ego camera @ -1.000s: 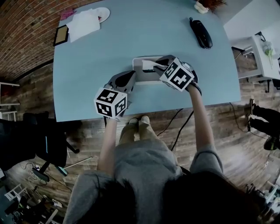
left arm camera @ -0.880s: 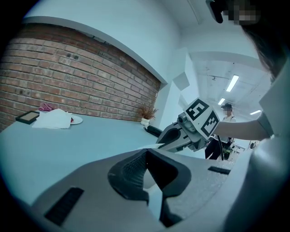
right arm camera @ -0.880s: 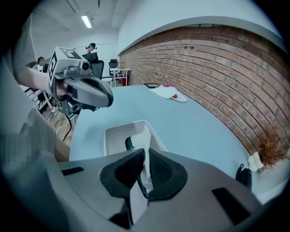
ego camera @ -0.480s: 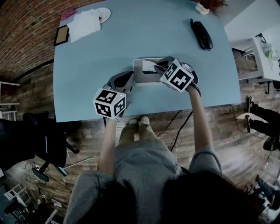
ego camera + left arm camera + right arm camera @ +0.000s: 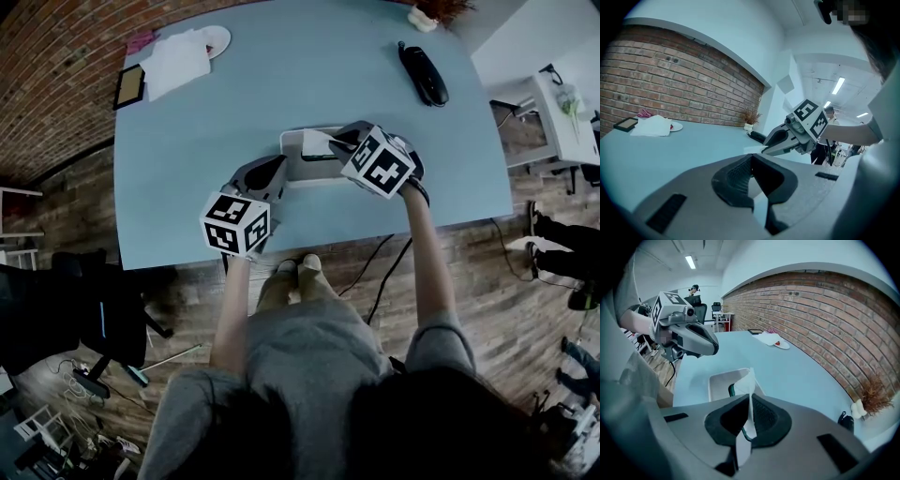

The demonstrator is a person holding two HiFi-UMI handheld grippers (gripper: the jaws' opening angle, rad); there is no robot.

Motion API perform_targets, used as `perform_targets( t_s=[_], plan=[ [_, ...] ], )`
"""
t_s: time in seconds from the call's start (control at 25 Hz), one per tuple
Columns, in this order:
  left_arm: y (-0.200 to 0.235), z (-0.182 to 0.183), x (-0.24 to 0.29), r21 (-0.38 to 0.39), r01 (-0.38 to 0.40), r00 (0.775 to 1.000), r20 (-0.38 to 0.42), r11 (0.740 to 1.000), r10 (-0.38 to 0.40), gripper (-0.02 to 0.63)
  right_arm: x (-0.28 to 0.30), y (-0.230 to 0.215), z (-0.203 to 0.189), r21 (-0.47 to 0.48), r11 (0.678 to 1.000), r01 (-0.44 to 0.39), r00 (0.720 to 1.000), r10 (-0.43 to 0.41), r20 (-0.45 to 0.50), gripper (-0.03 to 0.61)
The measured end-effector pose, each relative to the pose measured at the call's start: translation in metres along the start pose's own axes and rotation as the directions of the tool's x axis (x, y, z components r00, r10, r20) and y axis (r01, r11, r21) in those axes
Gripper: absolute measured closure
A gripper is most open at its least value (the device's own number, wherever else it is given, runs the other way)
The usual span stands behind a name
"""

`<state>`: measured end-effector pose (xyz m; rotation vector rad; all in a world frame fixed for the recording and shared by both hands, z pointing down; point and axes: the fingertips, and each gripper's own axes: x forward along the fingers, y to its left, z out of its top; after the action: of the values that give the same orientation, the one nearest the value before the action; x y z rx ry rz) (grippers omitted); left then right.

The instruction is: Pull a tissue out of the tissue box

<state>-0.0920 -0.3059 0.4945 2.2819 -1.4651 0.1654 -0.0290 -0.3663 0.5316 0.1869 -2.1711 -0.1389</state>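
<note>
The white tissue box [image 5: 302, 156] lies on the blue table [image 5: 187, 187] near its front edge. My right gripper [image 5: 330, 142] reaches down over the box's top and is shut on the white tissue [image 5: 749, 380] that stands up from the box [image 5: 719, 379]. The sheet runs between the pads of the right gripper [image 5: 749, 420]. My left gripper [image 5: 274, 174] rests at the box's near left side, shut, with nothing between its jaws; in its own view the left gripper [image 5: 752, 190] looks across the table towards the right gripper [image 5: 774, 146].
A black handset [image 5: 424, 73] lies at the far right of the table. At the far left corner are a white cloth [image 5: 176, 58], a small plate [image 5: 217, 39] and a dark flat frame [image 5: 129, 84]. A small dried plant [image 5: 873, 397] stands by the brick wall.
Both hands have kept their places. The right gripper's jaws have closed onto the tissue tuft at the box's top.
</note>
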Motion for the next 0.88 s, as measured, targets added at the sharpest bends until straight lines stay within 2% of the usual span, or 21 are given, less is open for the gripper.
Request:
perform_targets(
  t_s=[0.88],
  plan=[
    [-0.021, 0.019, -0.012, 0.065, 0.058, 0.998, 0.030, 0.996, -0.060, 0.611, -0.039, 0.000, 0.010, 0.067, 0.992, 0.110, 0.991, -0.115, 0.073, 0.577]
  ],
)
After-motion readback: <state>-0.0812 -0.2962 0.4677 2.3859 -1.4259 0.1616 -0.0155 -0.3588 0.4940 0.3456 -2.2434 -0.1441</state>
